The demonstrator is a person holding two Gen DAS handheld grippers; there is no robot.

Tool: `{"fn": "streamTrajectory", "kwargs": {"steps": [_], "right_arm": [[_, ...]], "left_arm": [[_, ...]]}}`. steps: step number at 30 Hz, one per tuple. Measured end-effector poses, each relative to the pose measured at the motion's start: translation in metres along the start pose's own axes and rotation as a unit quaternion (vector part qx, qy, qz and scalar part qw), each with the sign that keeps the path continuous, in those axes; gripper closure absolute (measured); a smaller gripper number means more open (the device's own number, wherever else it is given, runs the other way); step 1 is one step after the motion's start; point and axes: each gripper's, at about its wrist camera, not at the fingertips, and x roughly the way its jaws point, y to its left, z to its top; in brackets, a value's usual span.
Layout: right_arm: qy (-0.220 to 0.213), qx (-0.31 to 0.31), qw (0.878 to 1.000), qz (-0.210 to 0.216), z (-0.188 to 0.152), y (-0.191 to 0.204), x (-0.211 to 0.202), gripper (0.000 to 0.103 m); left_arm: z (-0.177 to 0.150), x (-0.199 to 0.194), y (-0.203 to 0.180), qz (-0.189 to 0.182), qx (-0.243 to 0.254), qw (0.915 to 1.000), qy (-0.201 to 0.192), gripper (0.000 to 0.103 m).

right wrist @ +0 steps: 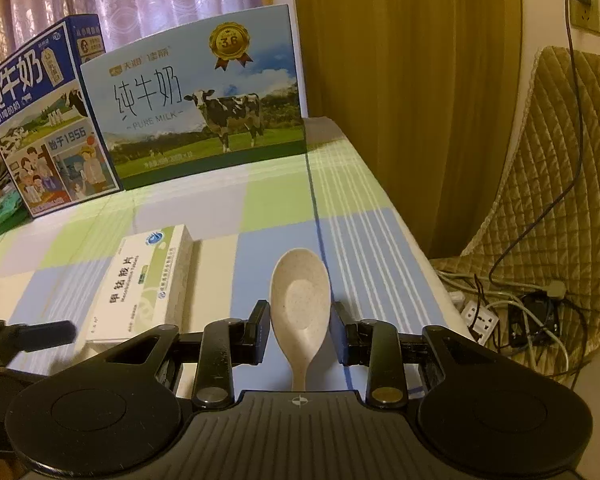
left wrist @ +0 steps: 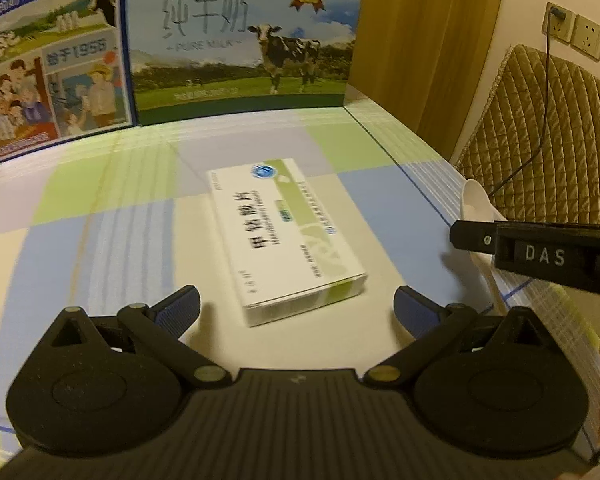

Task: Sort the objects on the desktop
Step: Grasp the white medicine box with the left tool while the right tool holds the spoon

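Fingers of the left gripper (left wrist: 296,306) stand wide apart in the left wrist view, holding nothing. Just beyond them a white and green medicine box (left wrist: 286,240) lies flat on the checked tablecloth (left wrist: 120,220), its near end lying level with the fingertips. To the right, the right gripper (left wrist: 540,256) reaches in over a pale spoon (left wrist: 476,204) near the table's right edge. Two milk cartons (left wrist: 240,40) stand side by side at the far end.

From the right wrist, the right gripper (right wrist: 302,322) has its fingers open, one on each side of the spoon (right wrist: 300,300), close to it but not clearly touching. The spoon lies bowl-up, handle toward the camera. The medicine box (right wrist: 148,284) sits just left of it, and the left gripper (right wrist: 28,338) shows at the left edge.
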Motion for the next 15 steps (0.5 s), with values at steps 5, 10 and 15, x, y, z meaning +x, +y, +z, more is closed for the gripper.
{"fn": "streamTrajectory", "kwargs": {"steps": [5,10,15], "right_arm": [[0.003,0.008,1.0,-0.009,-0.002,-0.01,0.004,0.074],[0.008,0.006,1.0,-0.003,-0.004,-0.006,0.006,0.074],[0.014,0.003,1.0,0.012,-0.006,0.001,0.007,0.074]], "left_arm": [[0.002,0.016,-0.005,0.025,0.006,0.9997,-0.005,0.005],[0.012,0.02,-0.004,0.033,0.017,0.9993,-0.003,0.025],[0.011,-0.004,0.004,0.038,0.021,0.9988,0.024,0.035]]}}
